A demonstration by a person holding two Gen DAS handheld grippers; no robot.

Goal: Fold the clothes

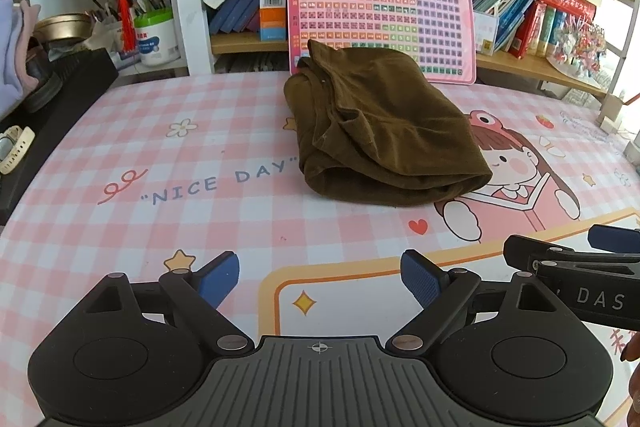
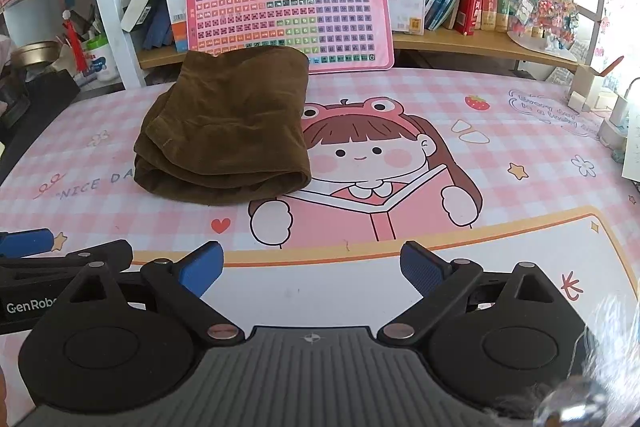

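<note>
Left wrist view: left gripper (image 1: 320, 277) spread wide, empty; folded olive-brown fabric garment (image 1: 380, 131) lies far, well apart.
Right wrist view: right gripper (image 2: 312, 269) also released; I'd pinch the near folded edge evenly.

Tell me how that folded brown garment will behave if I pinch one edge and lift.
The brown garment looks soft and creased, so it would probably droop and unfold rather than lift as a slab. Its stacked layers look loose, so a one-edge pinch may catch only the top ones. On the smooth desk mat it would likely slide or bunch if pushed.
</note>
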